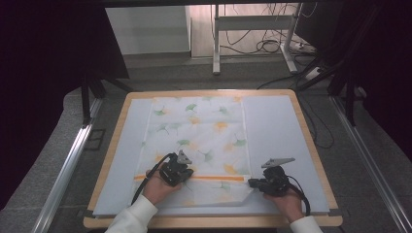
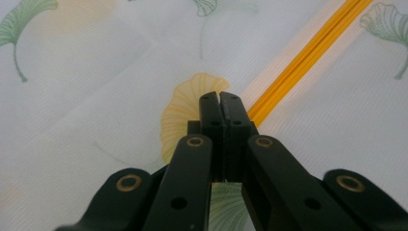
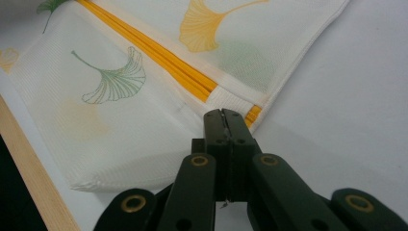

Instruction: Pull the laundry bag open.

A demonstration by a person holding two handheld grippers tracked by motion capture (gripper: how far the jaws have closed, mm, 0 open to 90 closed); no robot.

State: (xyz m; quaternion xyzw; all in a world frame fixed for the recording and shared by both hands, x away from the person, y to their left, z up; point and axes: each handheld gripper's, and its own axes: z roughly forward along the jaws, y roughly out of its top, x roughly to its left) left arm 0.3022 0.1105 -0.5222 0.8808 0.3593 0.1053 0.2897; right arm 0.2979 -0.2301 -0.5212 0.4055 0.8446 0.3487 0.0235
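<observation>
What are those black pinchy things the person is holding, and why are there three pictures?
Those are claws, tools with two black jaws that a person squeezes by hand. There is one in each hand. The high view looks down from above: the left claw rests on a white mesh bag printed with green and yellow leaves, and the right claw sits at the bag's near right corner. The bag lies flat on a pale mat on a wooden table. The other two pictures come from little cameras riding on the claws. The left gripper view shows its jaws pressed together over a yellow leaf, beside the orange zipper. The right gripper view shows its jaws together at the zipper's end. Whether they pinch any fabric, I cannot tell.
</observation>
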